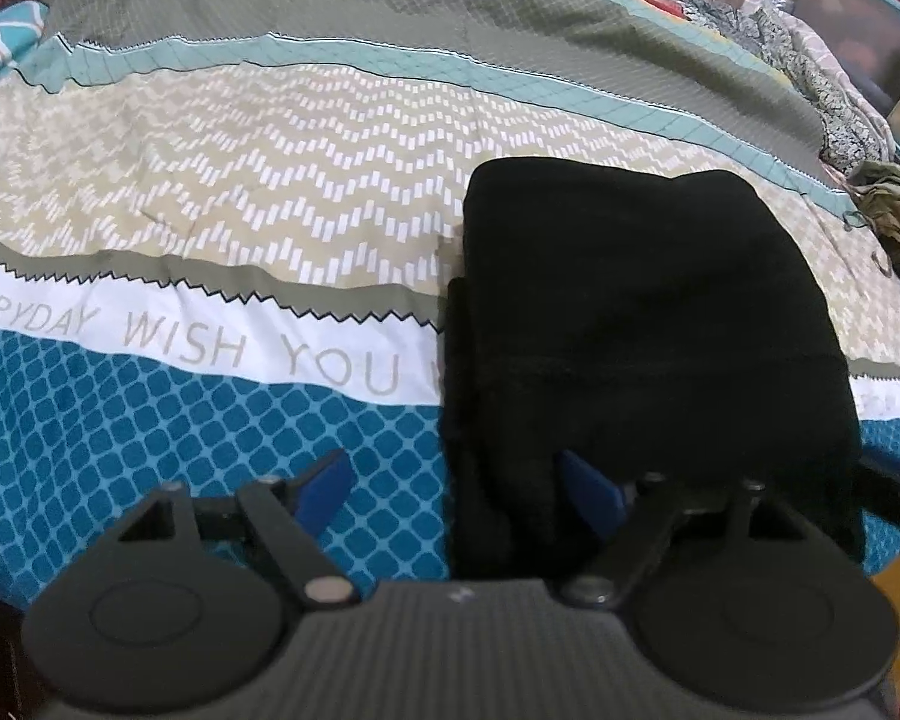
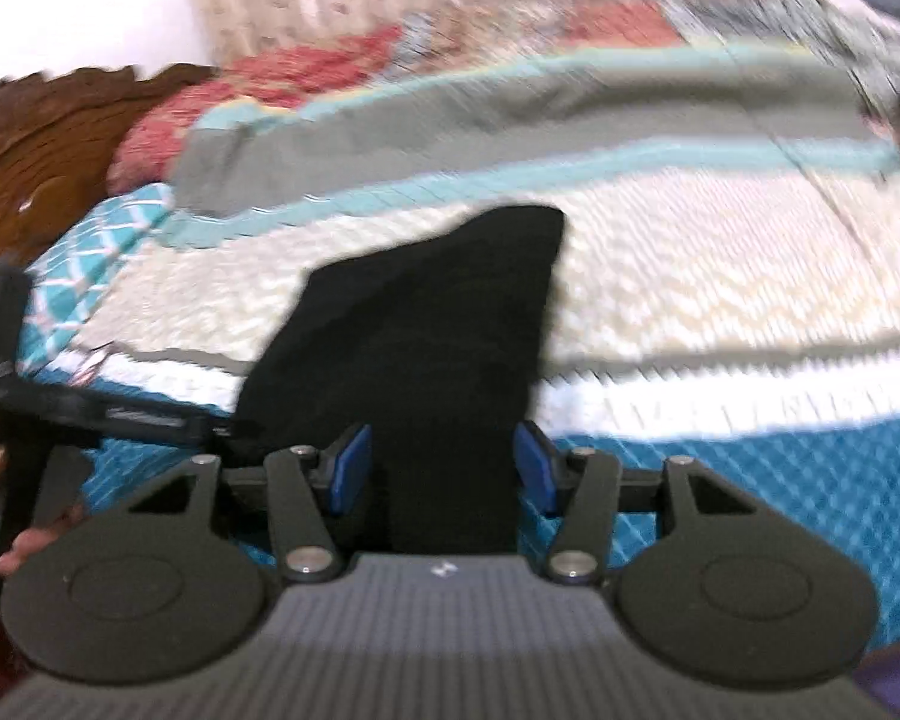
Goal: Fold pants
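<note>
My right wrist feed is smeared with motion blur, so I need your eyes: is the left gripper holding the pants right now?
Observer: No. The left gripper is open, one finger over the bedspread and one over the black pants.
Operator: Are the pants folded? I only see a dark wedge.
Observer: Yes, in the left wrist view they lie as a compact folded bundle, with a layered edge along its left side.
Operator: Anything else near them?
Observer: An olive-green garment lies crumpled at the bed's far right, apart from the pants.
Operator: And my right gripper?
Observer: The right gripper is open, with the pants between its fingers; the blur hides whether they touch.
</note>
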`<control>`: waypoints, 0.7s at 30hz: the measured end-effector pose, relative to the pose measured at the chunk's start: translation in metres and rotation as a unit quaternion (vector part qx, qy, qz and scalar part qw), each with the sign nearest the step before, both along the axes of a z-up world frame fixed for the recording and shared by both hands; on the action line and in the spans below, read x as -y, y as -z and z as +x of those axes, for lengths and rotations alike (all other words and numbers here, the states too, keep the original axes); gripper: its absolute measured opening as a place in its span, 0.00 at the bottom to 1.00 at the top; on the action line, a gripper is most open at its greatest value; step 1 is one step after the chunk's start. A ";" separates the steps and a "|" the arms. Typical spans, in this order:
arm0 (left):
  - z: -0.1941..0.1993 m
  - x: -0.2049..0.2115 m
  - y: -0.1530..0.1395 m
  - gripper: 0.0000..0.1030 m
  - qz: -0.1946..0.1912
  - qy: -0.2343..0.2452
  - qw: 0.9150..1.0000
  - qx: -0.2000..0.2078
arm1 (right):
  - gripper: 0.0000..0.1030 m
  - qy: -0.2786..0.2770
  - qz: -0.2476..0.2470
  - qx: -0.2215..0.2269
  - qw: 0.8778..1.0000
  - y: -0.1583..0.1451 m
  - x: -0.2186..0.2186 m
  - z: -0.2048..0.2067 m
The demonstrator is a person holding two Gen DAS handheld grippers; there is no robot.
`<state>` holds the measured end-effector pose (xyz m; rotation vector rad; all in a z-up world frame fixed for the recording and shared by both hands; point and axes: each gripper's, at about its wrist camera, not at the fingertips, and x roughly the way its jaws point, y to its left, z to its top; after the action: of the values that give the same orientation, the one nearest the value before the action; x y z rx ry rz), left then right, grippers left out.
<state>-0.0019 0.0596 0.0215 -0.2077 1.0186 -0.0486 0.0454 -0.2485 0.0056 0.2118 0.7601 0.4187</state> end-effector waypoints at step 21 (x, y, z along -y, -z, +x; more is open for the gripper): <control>-0.003 -0.004 0.006 0.94 0.007 -0.011 1.000 0.002 | 0.77 0.013 0.110 -0.116 0.987 0.040 0.024 0.009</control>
<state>-0.0044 0.0634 0.0152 -0.2065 1.0118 -0.0221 0.0543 -0.2729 -0.0348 0.4835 0.9382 0.4572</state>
